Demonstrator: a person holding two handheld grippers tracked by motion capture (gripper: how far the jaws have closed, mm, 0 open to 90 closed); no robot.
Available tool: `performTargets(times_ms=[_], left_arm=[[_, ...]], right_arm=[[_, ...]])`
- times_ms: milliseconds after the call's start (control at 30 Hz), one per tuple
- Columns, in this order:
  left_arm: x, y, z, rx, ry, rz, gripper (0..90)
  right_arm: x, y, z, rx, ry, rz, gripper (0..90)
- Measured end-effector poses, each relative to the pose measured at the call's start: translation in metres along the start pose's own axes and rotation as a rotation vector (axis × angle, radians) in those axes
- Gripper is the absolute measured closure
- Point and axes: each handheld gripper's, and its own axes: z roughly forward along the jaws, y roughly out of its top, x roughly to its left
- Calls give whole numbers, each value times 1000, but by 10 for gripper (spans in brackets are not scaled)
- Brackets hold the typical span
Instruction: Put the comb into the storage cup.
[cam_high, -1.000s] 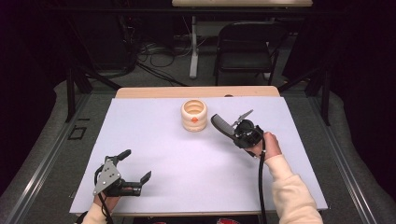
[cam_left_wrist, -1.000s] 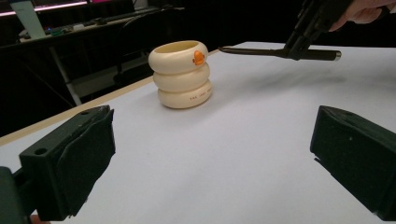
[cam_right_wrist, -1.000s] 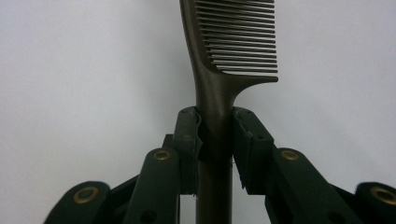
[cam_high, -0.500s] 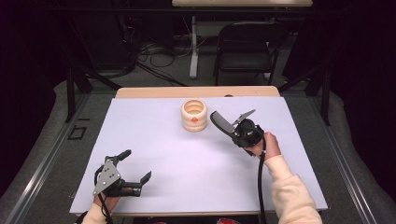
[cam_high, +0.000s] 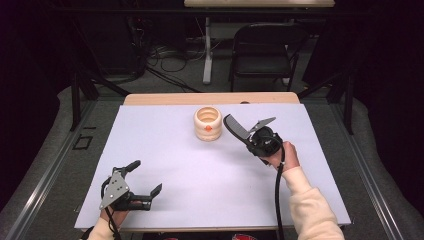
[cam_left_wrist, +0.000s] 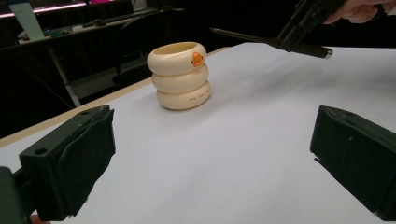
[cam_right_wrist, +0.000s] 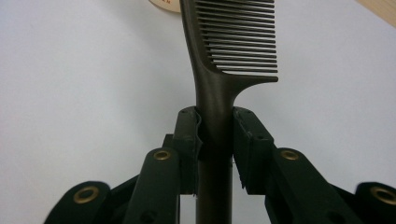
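Note:
A cream pot (cam_high: 207, 124) shaped like three stacked rings, with an orange mark on its side, stands upright at the far middle of the white table (cam_high: 200, 195). My right gripper (cam_high: 250, 140) hovers just right of the pot, shut on the handle of a dark comb (cam_high: 236, 128). In the right gripper view the pads clamp the comb (cam_right_wrist: 233, 42) by its handle, teeth to the right, its tip toward the pot (cam_right_wrist: 166, 3). My left gripper (cam_high: 146, 176) rests near the front left edge with its jaws wide apart and nothing between them, facing the pot (cam_left_wrist: 180, 74).
A wooden strip (cam_high: 210, 98) runs along the table's far edge. Beyond it stand a black chair (cam_high: 265, 50) and cables on the floor. White tabletop stretches between the two grippers.

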Motion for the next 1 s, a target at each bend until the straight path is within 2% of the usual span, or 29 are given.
performTargets(times_ms=[1000], left_arm=[[0, 0, 0, 2, 1, -2, 0]], right_arm=[[5, 5, -2, -119, 35, 44, 724]])
